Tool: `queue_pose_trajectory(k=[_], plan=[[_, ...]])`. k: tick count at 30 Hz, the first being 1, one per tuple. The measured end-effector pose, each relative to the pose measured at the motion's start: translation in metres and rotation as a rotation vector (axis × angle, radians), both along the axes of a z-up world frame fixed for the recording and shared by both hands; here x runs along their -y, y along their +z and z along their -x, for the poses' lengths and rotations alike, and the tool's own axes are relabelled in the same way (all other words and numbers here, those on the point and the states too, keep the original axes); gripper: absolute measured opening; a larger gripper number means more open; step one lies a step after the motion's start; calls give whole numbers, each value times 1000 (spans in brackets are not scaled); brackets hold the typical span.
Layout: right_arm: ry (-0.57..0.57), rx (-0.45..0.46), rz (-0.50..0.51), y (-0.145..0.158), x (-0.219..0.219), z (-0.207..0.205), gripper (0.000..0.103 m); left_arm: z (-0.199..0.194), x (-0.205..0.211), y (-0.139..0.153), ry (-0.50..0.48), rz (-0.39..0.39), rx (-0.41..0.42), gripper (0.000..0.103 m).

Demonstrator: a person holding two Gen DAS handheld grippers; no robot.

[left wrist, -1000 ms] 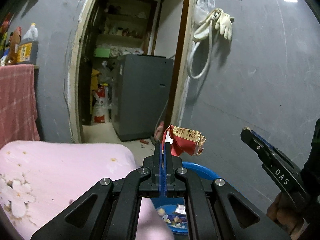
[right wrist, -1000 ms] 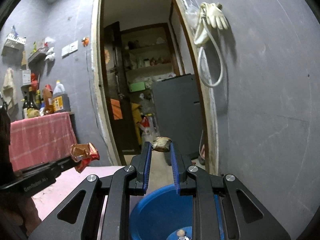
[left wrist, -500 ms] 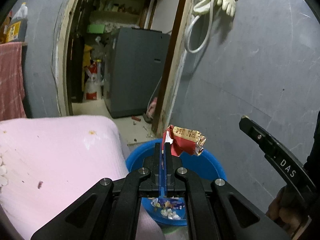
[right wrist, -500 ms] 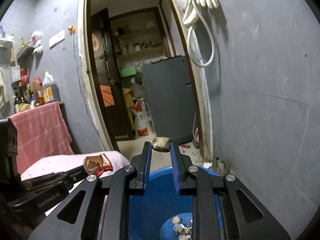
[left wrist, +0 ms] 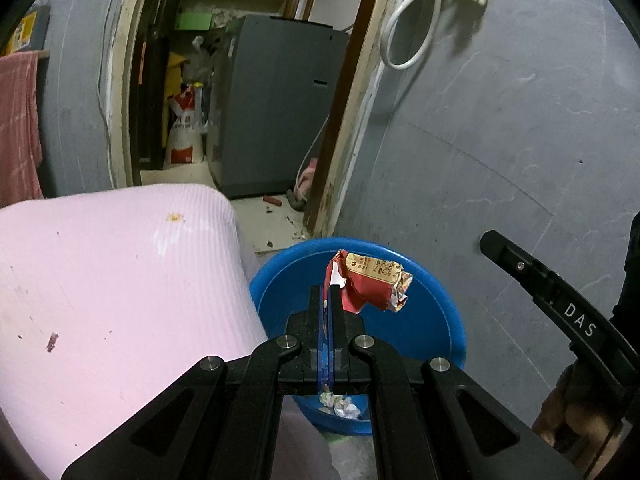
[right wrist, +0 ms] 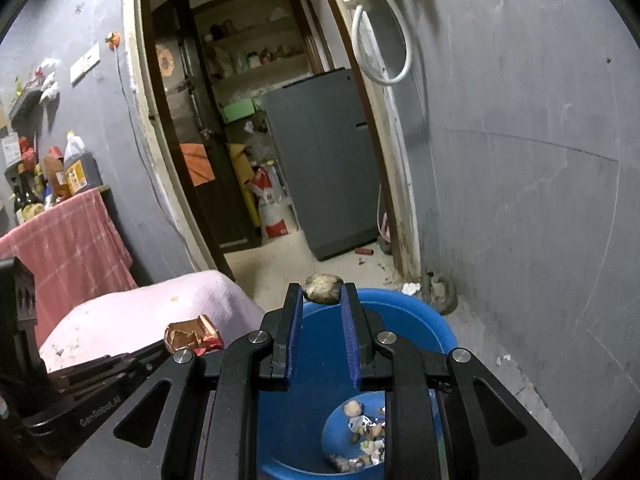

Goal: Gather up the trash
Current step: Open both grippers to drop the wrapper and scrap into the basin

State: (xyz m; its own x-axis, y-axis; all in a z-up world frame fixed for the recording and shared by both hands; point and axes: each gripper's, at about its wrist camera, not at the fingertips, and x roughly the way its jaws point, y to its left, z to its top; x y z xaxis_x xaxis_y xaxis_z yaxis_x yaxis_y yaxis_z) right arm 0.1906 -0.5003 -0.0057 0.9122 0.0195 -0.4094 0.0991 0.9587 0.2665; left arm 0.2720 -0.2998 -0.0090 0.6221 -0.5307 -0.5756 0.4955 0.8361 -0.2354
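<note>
My left gripper (left wrist: 325, 294) is shut on a crumpled red and gold wrapper (left wrist: 370, 286) and holds it above the blue basin (left wrist: 432, 332). The wrapper also shows in the right wrist view (right wrist: 194, 334), at the left gripper's tip. My right gripper (right wrist: 322, 300) is shut on a small brown lump of trash (right wrist: 323, 288) and hangs over the same blue basin (right wrist: 420, 320). Several scraps of trash (right wrist: 362, 438) lie in the basin's bottom. The right gripper's arm (left wrist: 560, 304) shows at the right in the left wrist view.
A pink cloth-covered table (left wrist: 112, 280) with crumbs stands left of the basin. A grey wall (left wrist: 500, 140) is on the right. An open doorway leads to a grey fridge (left wrist: 276, 108). A red towel (right wrist: 68, 240) and bottles (right wrist: 76, 168) are at the left.
Both grippers have tilted down and moved over the blue basin, each still holding its piece. The basin and the trash in it now fill more of both views.
</note>
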Motion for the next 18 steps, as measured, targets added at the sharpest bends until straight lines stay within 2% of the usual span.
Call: queue_pose_trajectory(k=[9,13,15,18], plan=[[10,-37,-3,-3,-3,-6,29,2,2,-8,2,-14,-34,1],[9,-41,-4,-2,-3,-7,29,1,3,-7,2,-21,-40,2],[6,-42,-5,-3,-2,-8,30,1,4,-7,4,-24,-42,6],[-1,-44,-9,-5,0,-7,35,1,3,-7,12,-19,-43,19]])
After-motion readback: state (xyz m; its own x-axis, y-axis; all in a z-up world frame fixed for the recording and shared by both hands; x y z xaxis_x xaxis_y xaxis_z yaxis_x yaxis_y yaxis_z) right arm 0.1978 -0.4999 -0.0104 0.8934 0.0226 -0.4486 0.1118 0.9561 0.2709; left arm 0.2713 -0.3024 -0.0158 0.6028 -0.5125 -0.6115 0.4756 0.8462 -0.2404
